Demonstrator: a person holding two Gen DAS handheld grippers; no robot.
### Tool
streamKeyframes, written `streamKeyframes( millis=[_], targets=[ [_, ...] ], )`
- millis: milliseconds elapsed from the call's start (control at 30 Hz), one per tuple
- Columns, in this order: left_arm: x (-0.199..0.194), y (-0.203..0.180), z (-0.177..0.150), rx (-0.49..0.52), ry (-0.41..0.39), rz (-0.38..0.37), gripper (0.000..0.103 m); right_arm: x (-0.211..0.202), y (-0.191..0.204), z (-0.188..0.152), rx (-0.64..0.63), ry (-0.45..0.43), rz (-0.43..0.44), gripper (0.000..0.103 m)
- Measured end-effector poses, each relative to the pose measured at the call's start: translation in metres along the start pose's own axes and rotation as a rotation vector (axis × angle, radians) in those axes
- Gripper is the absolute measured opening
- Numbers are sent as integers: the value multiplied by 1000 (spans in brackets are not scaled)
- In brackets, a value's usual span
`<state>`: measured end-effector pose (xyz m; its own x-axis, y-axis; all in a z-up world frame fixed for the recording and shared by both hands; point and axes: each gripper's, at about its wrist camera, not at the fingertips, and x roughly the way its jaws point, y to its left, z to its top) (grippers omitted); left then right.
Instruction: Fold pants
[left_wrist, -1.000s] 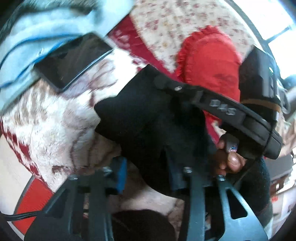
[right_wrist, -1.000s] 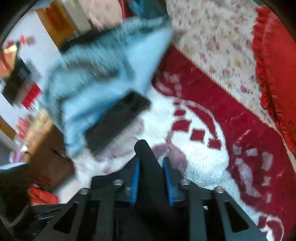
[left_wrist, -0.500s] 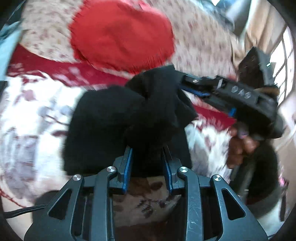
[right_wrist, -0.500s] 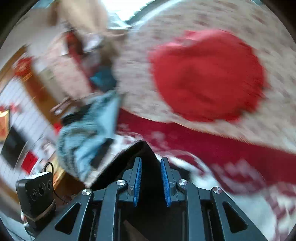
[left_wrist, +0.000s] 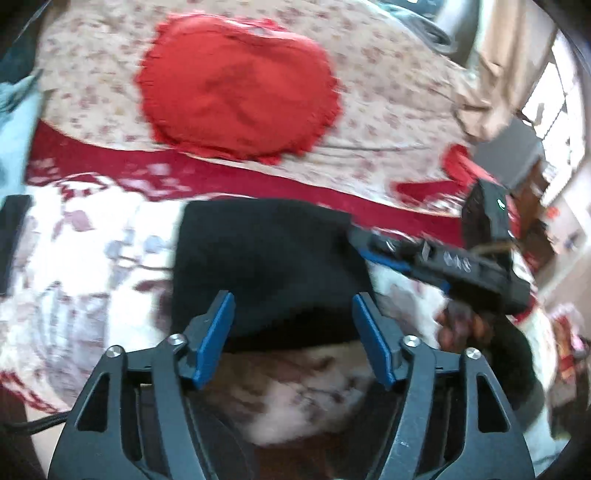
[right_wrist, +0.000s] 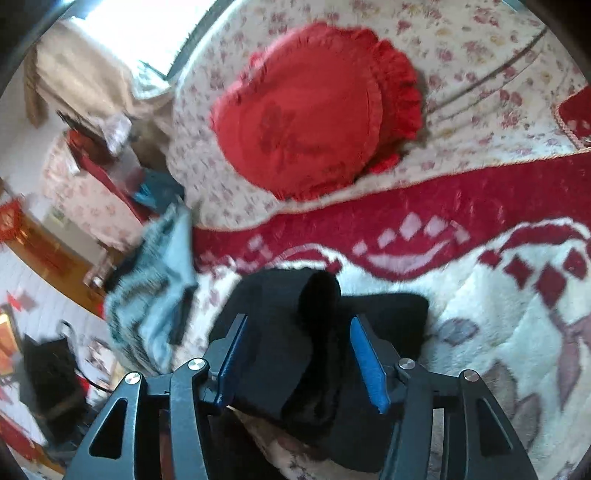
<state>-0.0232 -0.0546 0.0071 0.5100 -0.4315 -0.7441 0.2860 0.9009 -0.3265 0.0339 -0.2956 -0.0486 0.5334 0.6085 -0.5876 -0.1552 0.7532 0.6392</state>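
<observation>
The black pants (left_wrist: 266, 266) lie folded in a compact block on the red and white blanket (left_wrist: 85, 258). My left gripper (left_wrist: 293, 308) is open, its blue pads either side of the near edge of the pants. My right gripper (right_wrist: 297, 332) is open too, with a raised fold of the black pants (right_wrist: 295, 332) between its pads, not clamped. In the left wrist view the right gripper (left_wrist: 373, 245) reaches in from the right at the pants' far right corner.
A red frilled cushion (left_wrist: 236, 88) lies on the flowered sheet (left_wrist: 388, 103) behind the blanket; it also shows in the right wrist view (right_wrist: 314, 107). A light blue garment (right_wrist: 159, 295) lies at the left with a dark flat object (left_wrist: 13, 236) beside it.
Both grippers have opened and let go of the black pants. The pants now lie flat on the blanket instead of hanging bunched between the grippers.
</observation>
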Motion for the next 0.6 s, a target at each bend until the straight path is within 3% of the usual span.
streamKeyframes(
  millis=[67,167,233,267,333,467,500,600],
  targets=[
    [12,15,0,-26,17,73,67,18,0,-2,-5,35,-36,54],
    [30,31,-6,-69,73,91,67,41,-2,-6,-1,56,-65,54],
    [38,32,-12,-65,89,117,67,44,9,-8,-48,46,-64,41],
    [40,29,-14,-54,85,140,67,45,14,-9,-61,54,-51,29],
    [43,23,-14,-39,80,151,67,42,25,-12,-122,39,-87,21],
    [36,10,-10,-23,84,82,67,16,30,-8,-142,-15,-72,11],
    [35,6,-8,-16,82,69,67,3,30,-6,-149,-41,-72,4],
    [33,-7,-4,7,68,46,67,-21,33,-3,-174,-53,-70,2]
  ],
)
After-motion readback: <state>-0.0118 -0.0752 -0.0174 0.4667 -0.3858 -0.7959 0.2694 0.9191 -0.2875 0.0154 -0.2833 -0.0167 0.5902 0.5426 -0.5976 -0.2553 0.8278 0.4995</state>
